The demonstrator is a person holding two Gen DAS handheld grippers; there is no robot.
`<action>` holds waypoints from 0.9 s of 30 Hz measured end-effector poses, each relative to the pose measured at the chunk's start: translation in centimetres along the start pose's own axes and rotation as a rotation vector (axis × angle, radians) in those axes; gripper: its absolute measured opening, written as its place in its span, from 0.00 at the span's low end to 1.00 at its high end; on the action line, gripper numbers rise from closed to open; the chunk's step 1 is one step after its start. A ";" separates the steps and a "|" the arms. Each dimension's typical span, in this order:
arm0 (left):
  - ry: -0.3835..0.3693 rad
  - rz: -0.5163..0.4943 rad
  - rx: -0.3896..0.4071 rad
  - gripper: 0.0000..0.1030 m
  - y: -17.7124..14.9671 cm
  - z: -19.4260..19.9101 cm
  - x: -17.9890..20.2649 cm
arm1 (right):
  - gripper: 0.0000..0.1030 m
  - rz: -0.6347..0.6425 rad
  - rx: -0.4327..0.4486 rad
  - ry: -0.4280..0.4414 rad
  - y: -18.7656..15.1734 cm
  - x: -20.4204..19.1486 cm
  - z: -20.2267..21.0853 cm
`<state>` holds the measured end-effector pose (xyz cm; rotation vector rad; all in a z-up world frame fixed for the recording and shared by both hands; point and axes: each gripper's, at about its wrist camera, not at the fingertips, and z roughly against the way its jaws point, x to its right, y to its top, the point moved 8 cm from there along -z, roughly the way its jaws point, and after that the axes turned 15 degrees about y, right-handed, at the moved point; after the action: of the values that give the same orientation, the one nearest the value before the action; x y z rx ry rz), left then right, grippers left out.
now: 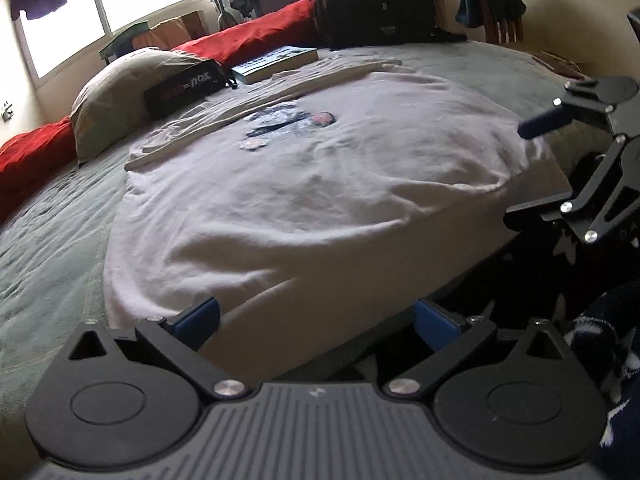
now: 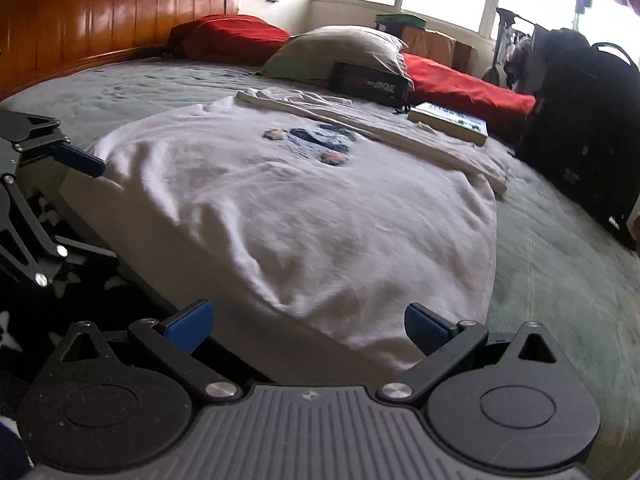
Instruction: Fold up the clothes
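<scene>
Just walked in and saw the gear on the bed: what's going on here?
A person is holding two grippers at the near edge of a bed, about to fold a white T-shirt. The shirt lies spread on the bed, its far part already folded over. The left gripper and right gripper are both open, each at the shirt's near hem, gripping nothing. A book, a black case and pillows lie beyond the shirt.

Bare bedspread [image 2: 560, 280] beside the shirt [image 2: 300, 208] gives open passage. A book [image 2: 450, 122], black case [image 2: 370, 84] and pillow [image 2: 340, 52] block the far side.
</scene>
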<state>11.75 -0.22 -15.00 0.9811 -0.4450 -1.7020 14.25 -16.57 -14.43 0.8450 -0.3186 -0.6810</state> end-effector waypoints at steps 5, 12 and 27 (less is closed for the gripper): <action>-0.009 0.007 -0.006 0.99 0.3 0.4 0.6 | 1.00 -0.008 0.012 0.013 0.5 -0.2 -0.1; -0.033 0.029 -0.063 0.99 -0.7 0.0 0.9 | 1.00 -0.065 -0.009 0.036 0.0 0.3 -0.9; -0.022 0.050 0.013 0.99 2.5 2.0 -0.3 | 1.00 -0.131 0.074 0.074 1.7 0.9 1.3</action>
<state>11.75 -1.15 -11.94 0.9533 -0.4916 -1.6686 14.98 -17.09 -12.32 0.9649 -0.2245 -0.7613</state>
